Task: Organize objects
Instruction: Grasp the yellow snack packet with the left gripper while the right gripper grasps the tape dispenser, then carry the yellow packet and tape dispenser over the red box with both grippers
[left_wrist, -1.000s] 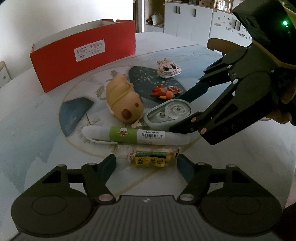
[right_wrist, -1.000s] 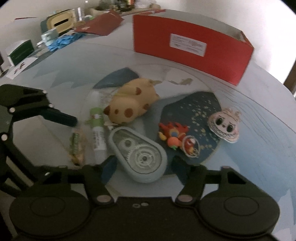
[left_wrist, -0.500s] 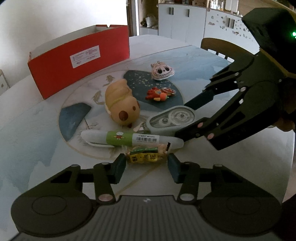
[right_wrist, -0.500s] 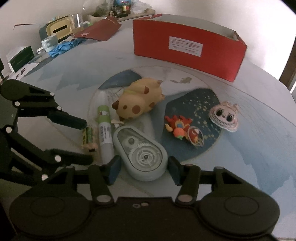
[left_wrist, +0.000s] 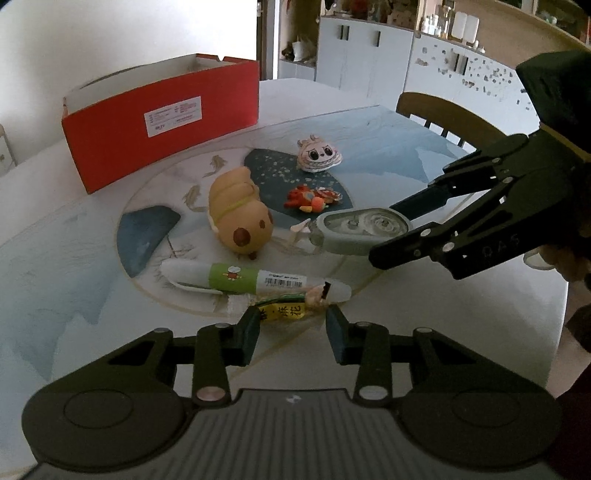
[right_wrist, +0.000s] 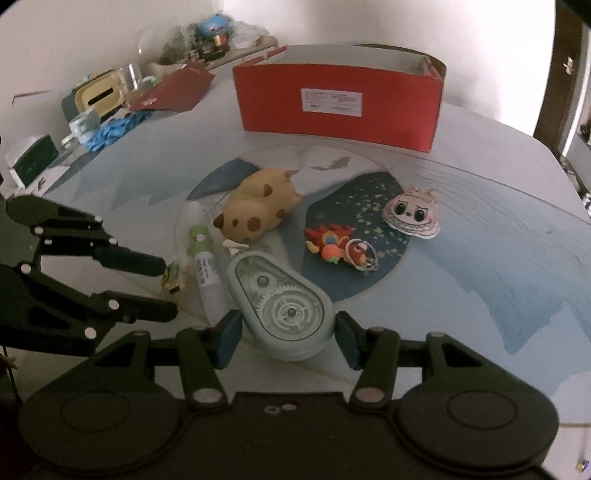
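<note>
The snack packet's (left_wrist: 284, 312) ends were hidden behind the left gripper's (left_wrist: 291, 326) fingertips, so contact could not be told. The label (left_wrist: 173, 116) on the red box (left_wrist: 162, 122) was too small to read, and the box's inside was out of sight. In the right wrist view, clutter (right_wrist: 110, 96) at the tabletop's far edge was blurred.

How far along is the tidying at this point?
Nothing looks sorted yet. The left gripper, whose jaws have just been closing, straddles the snack packet; the right gripper brackets the correction tape. The dog toy, pen and charms lie outside the red box.
</note>
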